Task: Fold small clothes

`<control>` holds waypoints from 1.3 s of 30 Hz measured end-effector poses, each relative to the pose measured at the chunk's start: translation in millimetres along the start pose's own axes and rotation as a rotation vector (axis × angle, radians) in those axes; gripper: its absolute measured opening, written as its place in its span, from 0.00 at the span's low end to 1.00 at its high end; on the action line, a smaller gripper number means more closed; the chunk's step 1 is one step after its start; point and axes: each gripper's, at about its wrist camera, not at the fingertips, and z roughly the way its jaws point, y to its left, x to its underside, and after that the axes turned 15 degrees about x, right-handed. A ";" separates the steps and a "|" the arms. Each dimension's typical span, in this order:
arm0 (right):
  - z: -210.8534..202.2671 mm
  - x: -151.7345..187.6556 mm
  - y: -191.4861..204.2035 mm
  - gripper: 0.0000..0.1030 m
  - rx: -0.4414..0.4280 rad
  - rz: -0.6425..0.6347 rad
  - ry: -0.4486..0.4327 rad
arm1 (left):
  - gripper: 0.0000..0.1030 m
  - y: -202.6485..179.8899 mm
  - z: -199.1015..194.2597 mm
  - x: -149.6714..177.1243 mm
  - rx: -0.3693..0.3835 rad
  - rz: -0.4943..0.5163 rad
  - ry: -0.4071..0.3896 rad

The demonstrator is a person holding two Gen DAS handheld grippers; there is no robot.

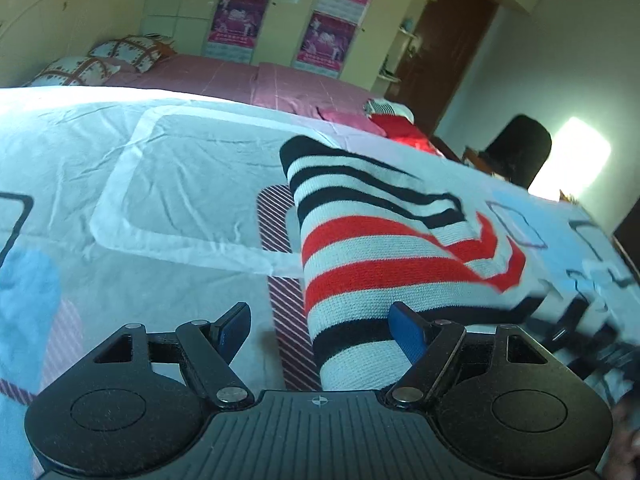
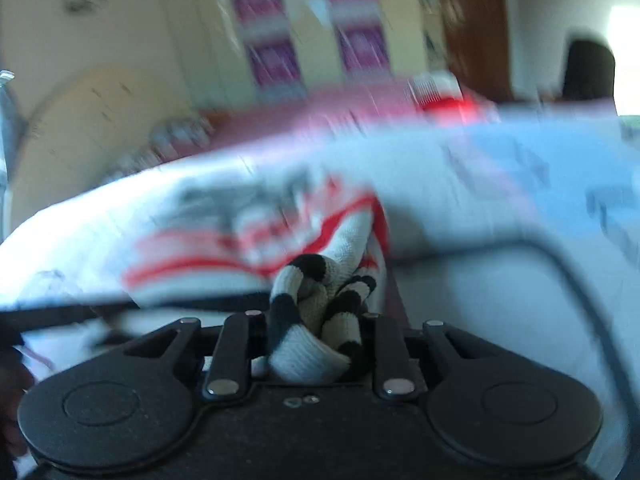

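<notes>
Striped sweater (image 1: 384, 248) on the bed sheet (image 1: 160, 168), one gripper wide, one clamped.

The left gripper (image 1: 320, 326) stands wide open with nothing held, the sweater's near edge lying between its blue pads (image 1: 408, 332). The right gripper (image 2: 316, 320) is closed tight on a bunched corner of the sweater (that view is heavily blurred). Beyond the sweater, red clothes (image 1: 400, 126) sit on the sheet's far edge.

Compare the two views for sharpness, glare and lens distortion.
Left wrist view: mostly sharp, striped sweater crisp, window blown out, bed edge bowed by fisheye. Right wrist view: heavy motion blur; only the right claw and bunched knit look sharp.
</notes>
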 end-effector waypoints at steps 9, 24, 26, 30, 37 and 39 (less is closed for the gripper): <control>5.8 5.3 -8.4 0.24 -0.044 0.074 0.005 | 0.78 -4.5 1.3 -2.9 -0.024 0.033 0.022; -51.3 21.8 -53.4 0.49 -0.113 0.258 0.037 | 0.77 1.3 -67.3 26.8 0.073 -0.054 -0.079; -45.6 21.2 -49.1 0.25 -0.120 0.251 0.045 | 0.77 5.6 -67.2 36.2 0.060 -0.073 -0.060; -36.6 25.6 -66.6 0.17 -0.241 0.447 0.087 | 0.77 13.7 -66.9 44.7 0.021 -0.115 -0.053; -24.4 39.0 -72.5 0.18 -0.247 0.509 0.153 | 0.77 3.5 -91.8 78.1 0.031 -0.010 -0.086; -24.5 36.8 -71.4 0.22 -0.248 0.503 0.154 | 0.77 -5.2 -89.4 87.6 0.040 0.021 -0.081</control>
